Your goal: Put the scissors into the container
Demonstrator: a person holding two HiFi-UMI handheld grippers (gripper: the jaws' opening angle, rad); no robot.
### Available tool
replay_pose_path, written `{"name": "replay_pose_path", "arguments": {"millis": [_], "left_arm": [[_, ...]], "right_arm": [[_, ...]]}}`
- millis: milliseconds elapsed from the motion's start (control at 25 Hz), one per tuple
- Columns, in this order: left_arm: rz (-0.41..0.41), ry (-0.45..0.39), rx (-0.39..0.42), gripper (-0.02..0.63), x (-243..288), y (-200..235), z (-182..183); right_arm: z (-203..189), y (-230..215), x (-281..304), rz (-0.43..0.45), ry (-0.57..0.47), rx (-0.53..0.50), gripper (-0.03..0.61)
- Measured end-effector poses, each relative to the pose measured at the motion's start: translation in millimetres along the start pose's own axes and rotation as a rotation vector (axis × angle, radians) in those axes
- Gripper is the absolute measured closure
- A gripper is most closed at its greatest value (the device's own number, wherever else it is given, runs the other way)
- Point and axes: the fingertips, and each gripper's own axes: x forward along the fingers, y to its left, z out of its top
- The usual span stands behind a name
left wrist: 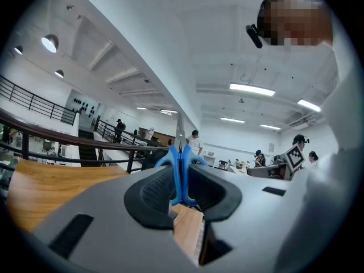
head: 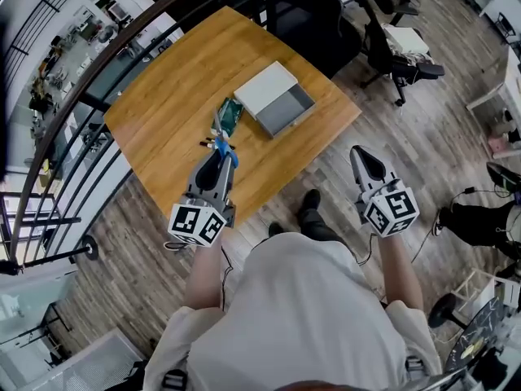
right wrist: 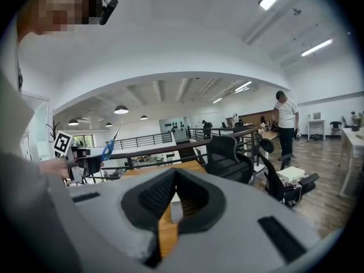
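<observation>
Two grippers in view, one in each of the person's hands.

- Left gripper [head: 216,158]: over the near part of the wooden table [head: 171,96], pointing toward 12 o'clock in the head view. In its own view [left wrist: 182,181] the jaws are clamped on the blue handles of the scissors [left wrist: 181,172]. The handles are pinched upright between the black pads, and the closed blade sticks up past them.
- Scissors, head view [head: 221,147]: they project from the left jaw tips above the tabletop, and I cannot tell whether they touch the wood.
- Container [head: 286,108]: a grey open tray with a white lid covering its far half. It sits on the table at about 1 o'clock from the scissors, apart from them, and its open half is empty.
- Green packet [head: 231,116]: flat on the table between the scissors' tip and the container, just beside the container's near corner.
- Right gripper [head: 363,156]: at 3 o'clock from the left one, off the table edge over the plank floor [head: 423,137]. In its own view [right wrist: 173,195] the jaws stand apart with nothing between them, and the table edge shows through the gap. The scissors [right wrist: 108,149] show at 9 o'clock in that view.
- Black office chair [head: 305,10]: beyond the table at 12 o'clock.
</observation>
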Motion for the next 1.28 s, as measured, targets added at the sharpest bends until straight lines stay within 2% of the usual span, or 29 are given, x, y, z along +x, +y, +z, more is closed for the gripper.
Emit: {"name": "replay_pose_path", "arguments": {"millis": [400,800,1080,1280], "left_arm": [[0.094,-0.009,-0.012,0.535,84,1,-2],[0.195,-0.011,-0.01,0.536,119,-11,-2],[0.221,0.017,-0.018,0.535,140,-10,-8],[0.21,0.052,-0.018,0.537,156,-6,-16]], "right_arm": [[11,-76,65,0.107,0.049,-0.024,0.575],[20,-125,98,0.204,0.06,-0.028,0.575],[13,-148,115,0.226,0.087,-0.011,0.575],[4,-157,124,0.221,0.114,0.004,0.575]]}}
